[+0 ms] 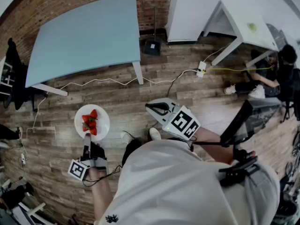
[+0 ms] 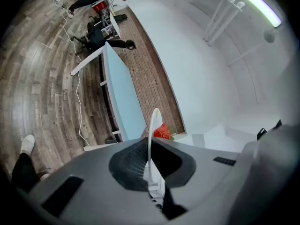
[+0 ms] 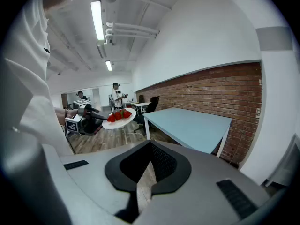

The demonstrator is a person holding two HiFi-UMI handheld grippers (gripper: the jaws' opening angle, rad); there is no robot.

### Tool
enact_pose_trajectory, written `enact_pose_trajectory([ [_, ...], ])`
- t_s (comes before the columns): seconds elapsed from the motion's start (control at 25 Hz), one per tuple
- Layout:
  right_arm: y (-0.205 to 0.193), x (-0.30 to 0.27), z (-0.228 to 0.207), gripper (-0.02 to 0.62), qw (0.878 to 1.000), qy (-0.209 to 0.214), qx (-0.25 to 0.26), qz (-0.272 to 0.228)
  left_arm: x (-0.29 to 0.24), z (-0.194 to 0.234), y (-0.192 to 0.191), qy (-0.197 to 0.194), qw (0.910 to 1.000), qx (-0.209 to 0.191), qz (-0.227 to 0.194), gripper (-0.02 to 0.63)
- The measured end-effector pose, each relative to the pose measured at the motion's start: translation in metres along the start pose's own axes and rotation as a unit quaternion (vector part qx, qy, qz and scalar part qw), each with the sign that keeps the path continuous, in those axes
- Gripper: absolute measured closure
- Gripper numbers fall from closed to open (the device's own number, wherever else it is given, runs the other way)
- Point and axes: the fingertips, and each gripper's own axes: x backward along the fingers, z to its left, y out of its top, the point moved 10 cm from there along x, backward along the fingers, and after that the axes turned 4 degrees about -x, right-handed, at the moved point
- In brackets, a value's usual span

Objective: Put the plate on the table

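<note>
A white plate point(image 1: 99, 117) carrying several strawberries point(image 1: 90, 123) hangs over the wood floor, short of the light blue table point(image 1: 89, 32). My left gripper point(image 1: 87, 139) is shut on the plate's near rim. In the left gripper view the plate point(image 2: 153, 121) shows edge-on between the jaws, with a strawberry point(image 2: 162, 132) behind the rim and the table point(image 2: 119, 93) beyond. My right gripper point(image 1: 159, 108) is held at mid-body, shut and holding nothing. The right gripper view looks past its jaws point(image 3: 146, 175) to the plate point(image 3: 126, 118), the left gripper point(image 3: 96, 117) and the table point(image 3: 187, 125).
White cables and a power strip point(image 1: 201, 69) lie on the floor by the table leg point(image 1: 138, 72). White desks point(image 1: 243, 18) stand at the back right, with a seated person point(image 1: 276, 74) beside them. A black office chair point(image 1: 248, 121) is close on my right.
</note>
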Motion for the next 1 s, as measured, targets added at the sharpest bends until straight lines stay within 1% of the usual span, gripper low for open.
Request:
enact_pose_trajectory([
  [0.2,0.0,0.008,0.003,0.589,1.0,0.02,0.018,0.001,0.007,-0.015,-0.011,0.0,0.9999,-0.004,-0.009,0.597],
  [0.32,-0.002,0.011,0.005,0.589,0.999,0.03,0.03,0.001,0.009,-0.017,-0.017,0.002,0.9999,0.001,-0.014,0.597],
  [0.48,0.001,0.005,0.009,0.588,0.998,0.052,0.033,-0.003,0.015,-0.018,-0.015,0.006,0.9998,-0.001,-0.018,0.597],
  [0.6,0.003,-0.007,0.016,0.588,0.997,0.057,0.046,0.003,0.019,-0.015,-0.01,0.011,0.9997,-0.009,-0.018,0.597],
  [0.8,0.007,-0.024,0.027,0.586,0.997,0.058,0.048,0.002,0.021,-0.001,0.001,0.013,0.9998,-0.009,-0.011,0.597],
  [1.0,0.022,-0.057,0.043,0.581,0.997,0.054,0.058,0.002,0.019,0.016,0.038,-0.004,0.9999,-0.009,-0.013,0.597],
])
